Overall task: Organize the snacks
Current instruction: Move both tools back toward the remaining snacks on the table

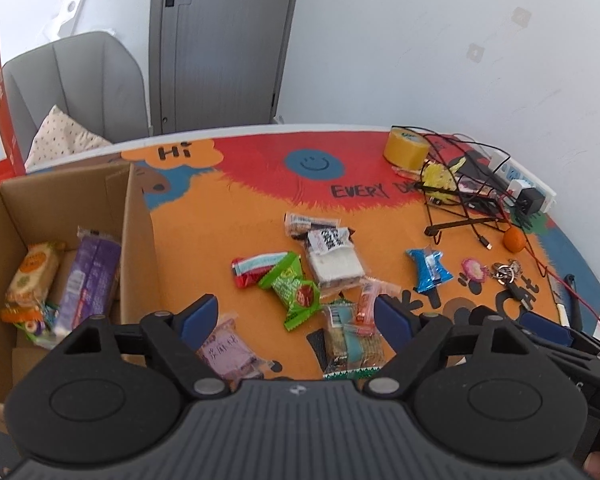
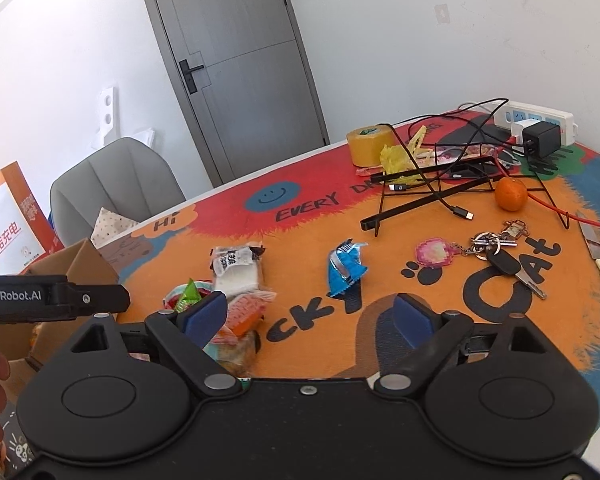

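Green snack packet (image 1: 294, 290) lies ahead between the left gripper's (image 1: 296, 314) spread fingers — untouched.

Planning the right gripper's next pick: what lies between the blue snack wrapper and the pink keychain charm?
Nothing: in the right wrist view, only bare orange mat separates the blue wrapper from the pink charm.

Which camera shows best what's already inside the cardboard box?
The left wrist view: the cardboard box lies open to it, with a purple packet and a yellow snack pack inside. The right wrist view catches only a flap.
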